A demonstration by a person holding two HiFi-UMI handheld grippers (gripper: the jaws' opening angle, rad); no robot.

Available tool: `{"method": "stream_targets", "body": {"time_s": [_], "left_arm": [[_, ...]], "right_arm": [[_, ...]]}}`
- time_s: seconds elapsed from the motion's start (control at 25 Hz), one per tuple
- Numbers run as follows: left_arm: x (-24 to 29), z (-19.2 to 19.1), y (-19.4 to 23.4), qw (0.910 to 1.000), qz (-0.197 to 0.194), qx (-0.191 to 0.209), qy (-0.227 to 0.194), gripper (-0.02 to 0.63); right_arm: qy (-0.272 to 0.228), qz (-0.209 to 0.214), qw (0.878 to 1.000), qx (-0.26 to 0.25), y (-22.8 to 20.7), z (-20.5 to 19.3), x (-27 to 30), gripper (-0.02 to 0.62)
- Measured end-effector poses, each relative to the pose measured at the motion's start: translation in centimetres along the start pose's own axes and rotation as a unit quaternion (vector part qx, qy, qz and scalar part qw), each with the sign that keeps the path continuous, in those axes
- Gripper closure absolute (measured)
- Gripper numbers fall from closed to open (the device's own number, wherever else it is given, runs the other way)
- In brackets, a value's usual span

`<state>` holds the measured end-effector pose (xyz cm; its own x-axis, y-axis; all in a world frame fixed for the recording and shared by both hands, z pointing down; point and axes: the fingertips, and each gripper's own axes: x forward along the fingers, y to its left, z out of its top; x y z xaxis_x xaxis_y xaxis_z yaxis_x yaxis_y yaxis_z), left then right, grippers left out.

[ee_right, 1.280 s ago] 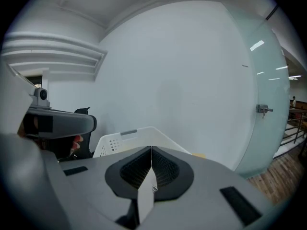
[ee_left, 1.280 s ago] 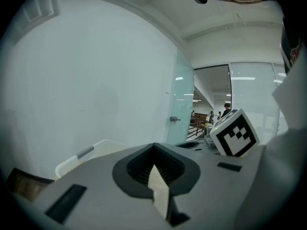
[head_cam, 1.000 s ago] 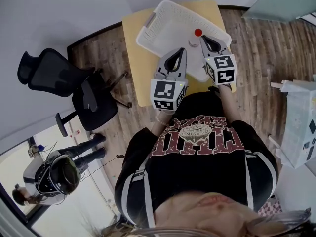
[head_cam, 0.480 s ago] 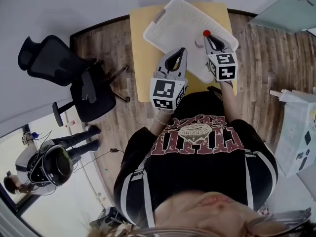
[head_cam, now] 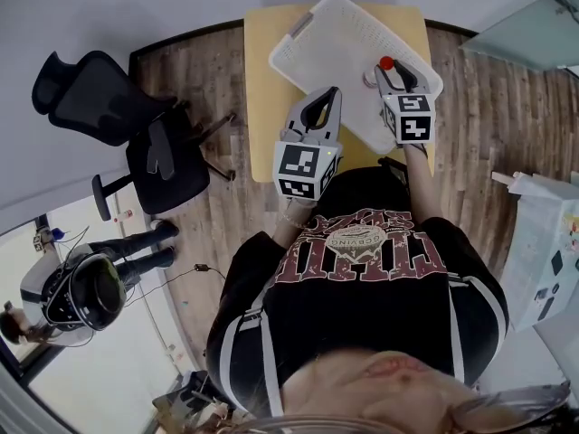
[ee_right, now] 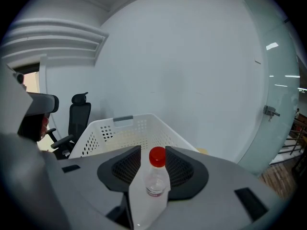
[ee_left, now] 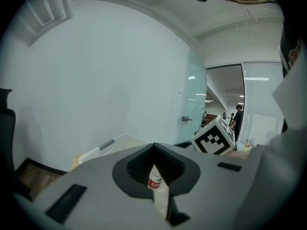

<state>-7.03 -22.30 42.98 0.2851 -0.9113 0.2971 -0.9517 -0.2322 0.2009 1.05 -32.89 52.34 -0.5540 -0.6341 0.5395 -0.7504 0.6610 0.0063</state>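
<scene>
Lining up right gripper point(head_cam: 396, 72), jaws spread, on upright red-capped bottle point(ee_right: 156, 176) in basket point(ee_right: 110, 138), left gripper point(head_cam: 333, 93) pressed together alongside, wanting only a squeeze.

Quick headcount from my feed: two tools, the left tool point(head_cam: 331, 92) and the right tool point(head_cam: 390, 69), one red-capped bottle point(ee_right: 155, 175), one white basket point(head_cam: 336, 31), one table point(head_cam: 261, 78), one office chair point(head_cam: 116, 123).

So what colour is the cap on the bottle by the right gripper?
The cap is red; the right gripper view shows it best.
</scene>
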Motion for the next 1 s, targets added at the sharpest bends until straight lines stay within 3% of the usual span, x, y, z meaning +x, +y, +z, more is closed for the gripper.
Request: {"method": "stream_targets", "body": {"time_s": [0.52,0.76,1.0], "left_arm": [[-0.8,-0.3,1.9,0.9998,0.02,-0.011,-0.001,0.561],[-1.0,-0.4,2.4,0.9995,0.028,-0.014,-0.004,0.561],[-1.2,-0.4,3.1,0.9992,0.036,-0.018,-0.004,0.561]], "right_arm": [[0.002,-0.044,0.999,-0.018,-1.2,0.5,1.3,0.433],[0.036,-0.049,0.998,-0.029,-1.8,-1.1,2.4,0.433],[0.037,-0.061,0.996,-0.044,-2.1,-1.0,3.2,0.433]]}}
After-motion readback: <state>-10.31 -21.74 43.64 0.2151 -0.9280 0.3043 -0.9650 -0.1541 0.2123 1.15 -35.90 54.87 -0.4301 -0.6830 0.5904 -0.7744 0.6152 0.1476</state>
